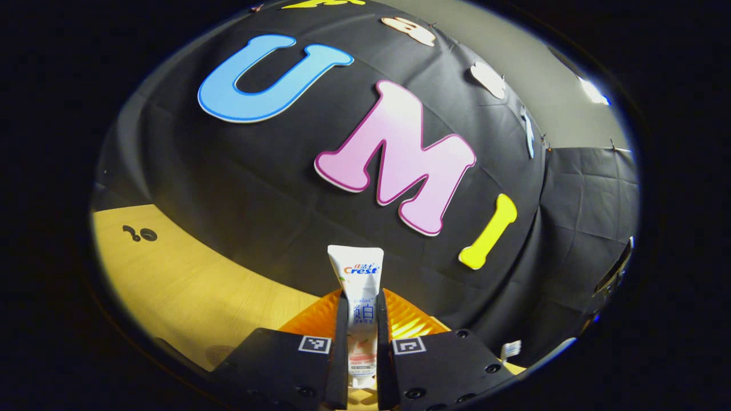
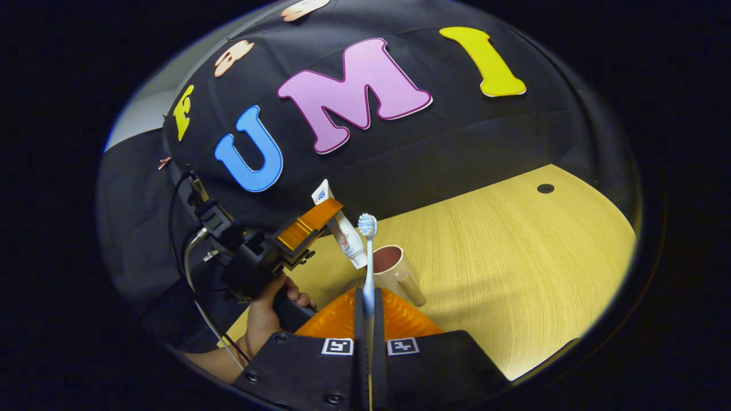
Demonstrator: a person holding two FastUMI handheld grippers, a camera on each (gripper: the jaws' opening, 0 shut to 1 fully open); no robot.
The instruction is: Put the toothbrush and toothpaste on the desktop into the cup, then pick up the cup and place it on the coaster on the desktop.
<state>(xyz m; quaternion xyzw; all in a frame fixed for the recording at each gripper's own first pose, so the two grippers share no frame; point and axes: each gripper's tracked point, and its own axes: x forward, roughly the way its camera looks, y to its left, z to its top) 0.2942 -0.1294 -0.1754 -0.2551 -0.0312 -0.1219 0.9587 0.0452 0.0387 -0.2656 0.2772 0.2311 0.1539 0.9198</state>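
In the left gripper view, my left gripper (image 1: 361, 342) is shut on a white toothpaste tube (image 1: 358, 285), which stands upright between the fingers, crimped end up. In the right gripper view, my right gripper (image 2: 367, 337) is shut on the handle of a white toothbrush (image 2: 368, 251), bristle head up. Beyond it a cream cup (image 2: 394, 269) with a dark red inside stands on the wooden desktop (image 2: 502, 257). The left gripper (image 2: 317, 220), held by a hand (image 2: 268, 317), carries the toothpaste tube (image 2: 342, 231) tilted just left of and above the cup. The toothbrush head (image 1: 511, 348) peeks at the lower right of the left gripper view.
The wooden desktop (image 1: 188, 285) runs to the black cloth wall behind. A small dark hole (image 2: 545, 188) sits near its far right corner, and dark holes (image 1: 141, 234) show at far left in the left gripper view. Cables (image 2: 185, 251) trail from the left gripper.
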